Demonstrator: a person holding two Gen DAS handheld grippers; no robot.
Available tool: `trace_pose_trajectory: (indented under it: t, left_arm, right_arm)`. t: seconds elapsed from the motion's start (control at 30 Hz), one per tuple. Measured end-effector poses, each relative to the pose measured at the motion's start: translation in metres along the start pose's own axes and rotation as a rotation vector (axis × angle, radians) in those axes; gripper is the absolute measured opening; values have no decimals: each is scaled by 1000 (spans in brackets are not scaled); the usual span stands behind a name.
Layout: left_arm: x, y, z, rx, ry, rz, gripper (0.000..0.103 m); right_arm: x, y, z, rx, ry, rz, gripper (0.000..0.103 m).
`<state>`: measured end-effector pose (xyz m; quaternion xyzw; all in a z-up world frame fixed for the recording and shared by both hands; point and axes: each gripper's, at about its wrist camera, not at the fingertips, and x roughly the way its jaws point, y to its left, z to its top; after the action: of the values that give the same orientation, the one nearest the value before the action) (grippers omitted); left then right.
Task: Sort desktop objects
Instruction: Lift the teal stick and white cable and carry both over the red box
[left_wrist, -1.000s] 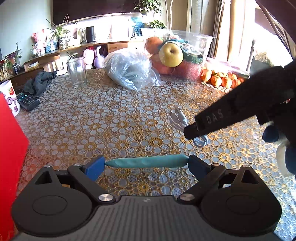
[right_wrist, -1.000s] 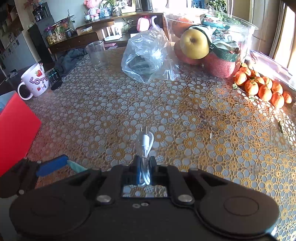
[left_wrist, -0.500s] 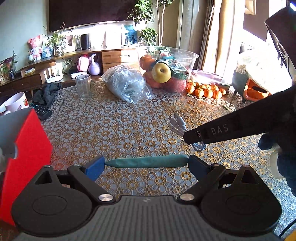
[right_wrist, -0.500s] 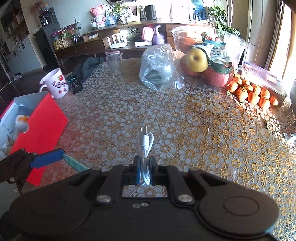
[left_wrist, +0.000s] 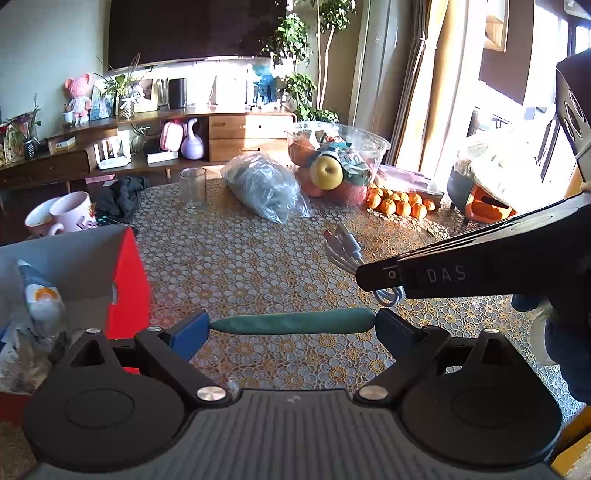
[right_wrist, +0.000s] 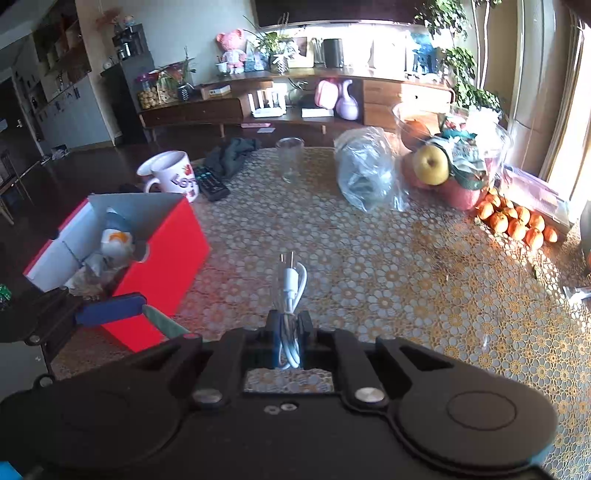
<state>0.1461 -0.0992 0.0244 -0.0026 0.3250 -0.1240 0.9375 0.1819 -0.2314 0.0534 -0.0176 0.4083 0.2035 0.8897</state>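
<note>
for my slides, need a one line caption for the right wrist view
Right gripper clamps a coiled white cable above the patterned table, red box at left.

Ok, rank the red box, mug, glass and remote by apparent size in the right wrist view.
1. red box, though it is also nearest the camera.
2. mug.
3 and 4. glass and remote look alike, so no ranking.

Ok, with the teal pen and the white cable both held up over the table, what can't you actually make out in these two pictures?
- Left wrist view: the coiled white charging cable is partly covered by the right gripper.
- Right wrist view: the slim teal pen is mostly hidden behind the right gripper's black body.
- Both views: what fills the open red cardboard box is only partly seen past its walls.
- Right wrist view: the white mug's lettering is cut off.
</note>
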Motion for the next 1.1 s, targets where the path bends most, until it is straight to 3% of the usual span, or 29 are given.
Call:
trace_pose_trajectory:
  t: [0.57,0.8,1.1]
  left_arm:
    - [-78,117,-7,-97,-39,141,97]
    - [-89,166,-9,-103,-28,176,97]
    - [-77,222,-11,-94,47,204,97]
  right_arm:
    - [-12,111,23,-117,-34,119,9]
    - [4,152,34,-162,-18,152,9]
    - [35,187,44,-193,14,158,9]
